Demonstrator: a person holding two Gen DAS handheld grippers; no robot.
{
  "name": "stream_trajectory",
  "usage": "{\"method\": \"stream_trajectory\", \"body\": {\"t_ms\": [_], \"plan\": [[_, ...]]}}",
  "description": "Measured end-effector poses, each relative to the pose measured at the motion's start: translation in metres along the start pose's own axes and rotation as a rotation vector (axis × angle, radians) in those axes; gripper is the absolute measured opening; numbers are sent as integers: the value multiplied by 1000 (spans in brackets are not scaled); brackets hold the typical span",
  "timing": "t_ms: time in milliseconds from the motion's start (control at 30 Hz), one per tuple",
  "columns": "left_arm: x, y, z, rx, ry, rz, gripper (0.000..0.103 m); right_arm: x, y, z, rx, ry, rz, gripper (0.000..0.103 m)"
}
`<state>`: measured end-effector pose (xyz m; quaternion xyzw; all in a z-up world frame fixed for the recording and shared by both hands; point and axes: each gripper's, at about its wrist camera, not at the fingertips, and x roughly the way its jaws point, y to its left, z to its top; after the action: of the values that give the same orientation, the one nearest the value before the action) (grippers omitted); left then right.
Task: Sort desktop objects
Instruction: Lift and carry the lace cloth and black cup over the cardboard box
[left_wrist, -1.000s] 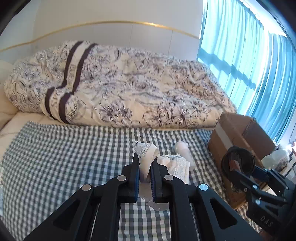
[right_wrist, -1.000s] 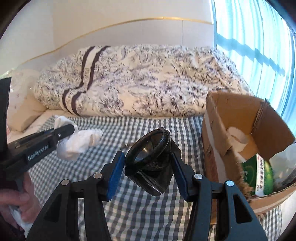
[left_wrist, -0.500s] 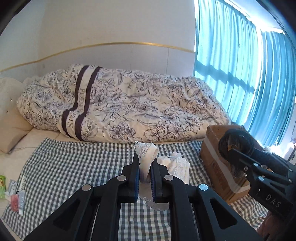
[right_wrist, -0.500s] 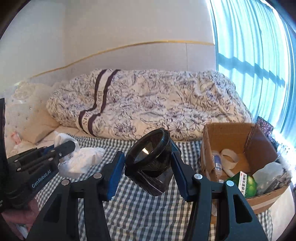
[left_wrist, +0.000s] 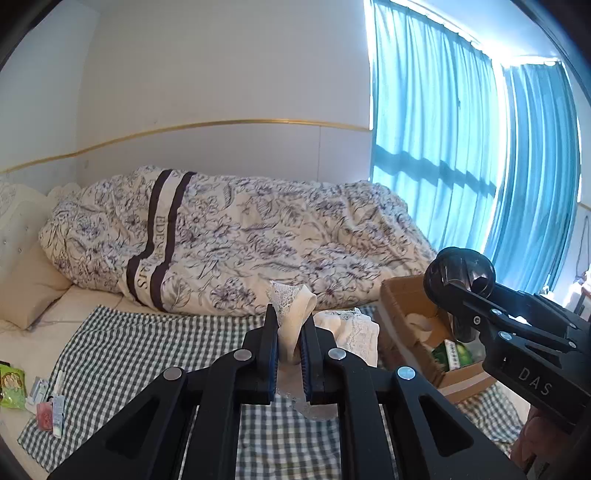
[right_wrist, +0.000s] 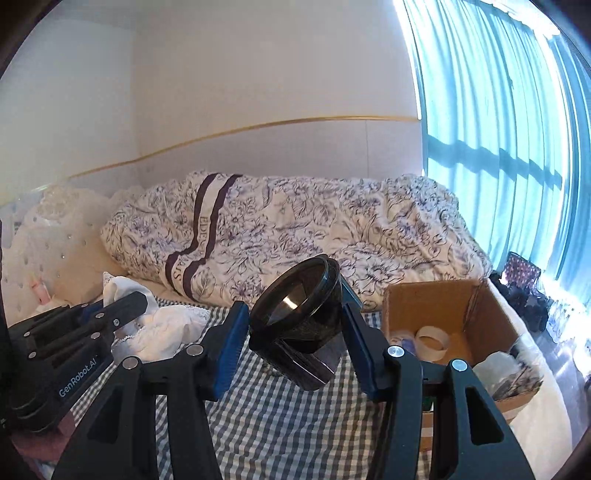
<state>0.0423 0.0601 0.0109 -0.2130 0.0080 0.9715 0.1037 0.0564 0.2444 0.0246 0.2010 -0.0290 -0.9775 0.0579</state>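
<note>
Nearest me, my left gripper (left_wrist: 289, 345) is clamped on a bunched lace cloth (left_wrist: 291, 314), held up off the checked blanket (left_wrist: 147, 354); more of the cloth hangs to its right. My right gripper (right_wrist: 291, 332) pinches a dark cup (right_wrist: 299, 306) between its blue pads (right_wrist: 231, 343), tilted with its mouth toward me – it too is in the air. Just past it on the right sits the open box (right_wrist: 443, 299), already holding a tape roll (right_wrist: 430, 338) and other bits. On the near left edge of the blanket lie a few small packets (left_wrist: 50, 410). Beyond everything is the flowered duvet (left_wrist: 240, 236).

I judge this the carry step – both things lifted, neither placed. Next I'd swing the cup right over the box and let go low, then bring the cloth after it without snagging the lace on the flap.
</note>
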Motion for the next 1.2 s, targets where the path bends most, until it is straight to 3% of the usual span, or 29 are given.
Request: {"method": "stream_trajectory", "body": {"t_ms": [467,1200], "plan": [[4,-67,15,37,-11,-53,10,-24,-58,14,36,-37,-51,52],[48,-154,38,67,-17,-147,10,-29,-148,30,53,-55,-160,52]]}}
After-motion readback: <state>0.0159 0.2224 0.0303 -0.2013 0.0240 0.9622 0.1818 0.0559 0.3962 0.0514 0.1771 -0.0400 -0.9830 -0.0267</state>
